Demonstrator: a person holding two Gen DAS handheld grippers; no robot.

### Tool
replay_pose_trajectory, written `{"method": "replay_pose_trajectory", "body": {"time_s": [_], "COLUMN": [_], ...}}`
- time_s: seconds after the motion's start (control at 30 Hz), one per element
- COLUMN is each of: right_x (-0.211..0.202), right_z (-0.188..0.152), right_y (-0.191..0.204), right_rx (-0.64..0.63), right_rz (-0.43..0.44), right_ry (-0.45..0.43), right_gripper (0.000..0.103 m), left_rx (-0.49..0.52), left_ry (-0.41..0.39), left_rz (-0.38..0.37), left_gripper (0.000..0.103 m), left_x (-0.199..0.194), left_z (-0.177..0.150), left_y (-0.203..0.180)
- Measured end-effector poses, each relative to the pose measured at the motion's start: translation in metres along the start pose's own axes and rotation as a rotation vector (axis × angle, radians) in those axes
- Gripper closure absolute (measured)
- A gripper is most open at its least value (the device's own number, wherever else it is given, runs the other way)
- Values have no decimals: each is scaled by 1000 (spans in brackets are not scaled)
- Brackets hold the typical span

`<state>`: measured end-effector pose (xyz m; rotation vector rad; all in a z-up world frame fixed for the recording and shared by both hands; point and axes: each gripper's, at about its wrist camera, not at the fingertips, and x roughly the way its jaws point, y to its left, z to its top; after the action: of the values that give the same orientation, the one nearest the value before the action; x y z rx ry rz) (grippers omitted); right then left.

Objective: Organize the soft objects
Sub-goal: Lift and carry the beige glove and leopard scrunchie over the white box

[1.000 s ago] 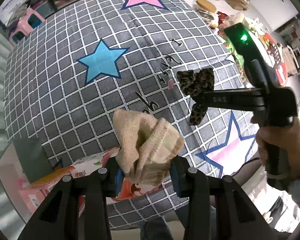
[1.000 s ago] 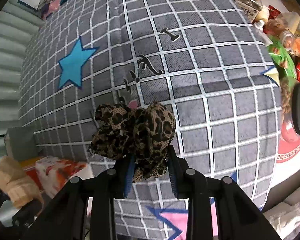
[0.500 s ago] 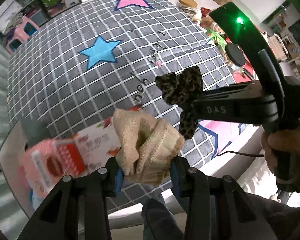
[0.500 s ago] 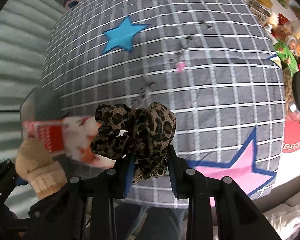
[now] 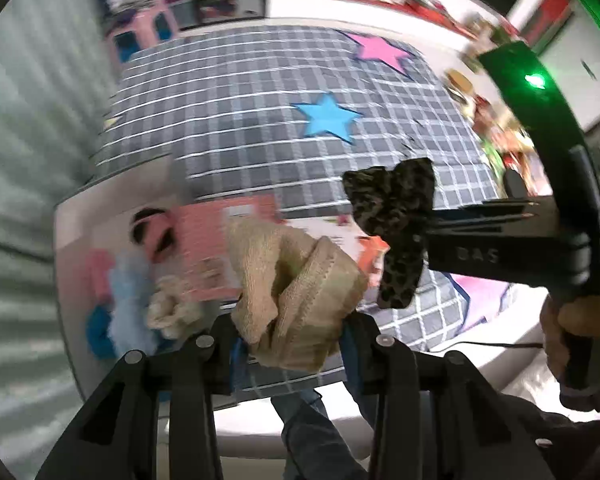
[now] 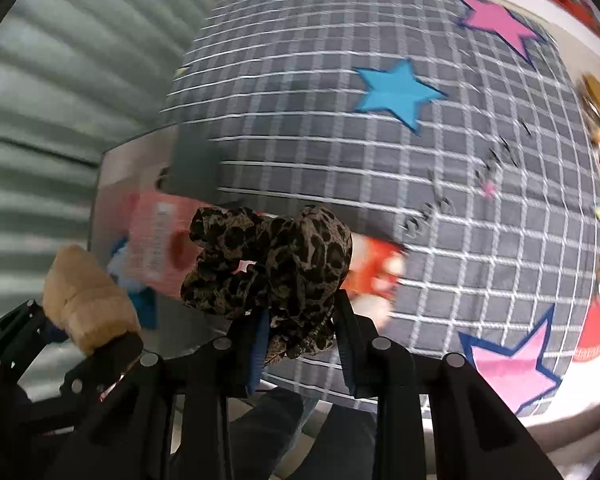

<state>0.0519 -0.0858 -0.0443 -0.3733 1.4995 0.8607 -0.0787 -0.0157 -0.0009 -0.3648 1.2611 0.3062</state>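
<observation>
Left gripper [image 5: 290, 354]: black plastic, blue finger pads, round silver screws. Right gripper [image 6: 300, 350] matches; handle stamped "DAS", green LED lit. Dark trousers.

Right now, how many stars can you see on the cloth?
3: a blue star mid-cloth, a pink star at the far edge, another pink star at the near edge. Others may be hidden.

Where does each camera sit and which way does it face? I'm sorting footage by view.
Left wrist: on the left gripper, facing steeply down at the beige knit cloth it holds; the person's right hand shows.
Right wrist: on the right gripper, facing down at its leopard-print cloth.
Shared: both cloths, the checked star mat, the grey bin.
</observation>
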Motion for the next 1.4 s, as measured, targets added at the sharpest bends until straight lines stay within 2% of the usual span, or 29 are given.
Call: {"method": "replay_pose_trajectory", "body": {"time_s": [0.27,0.57,0.83,1.4], "right_x": [4,21,32,45], "right_z": [18,24,25,35], "right_y": [87,157,188,214], "right_rx": [-191,-338,-399,-454], "right_rz": [10,20,9,-15], "right_ry": [7,41,69,88], "right_gripper": [71,71,71,71], "left_rx": [-231,-372,-430,-472], "left_ry": [-29,-13,8,29], "left_rz": [72,106,106,104], "left_gripper": [61,61,61,60], "left_x": [-14,-11,-2,9], "left_z": [-24,-55,-67,-70], "left_y": [80,133,152,177]}}
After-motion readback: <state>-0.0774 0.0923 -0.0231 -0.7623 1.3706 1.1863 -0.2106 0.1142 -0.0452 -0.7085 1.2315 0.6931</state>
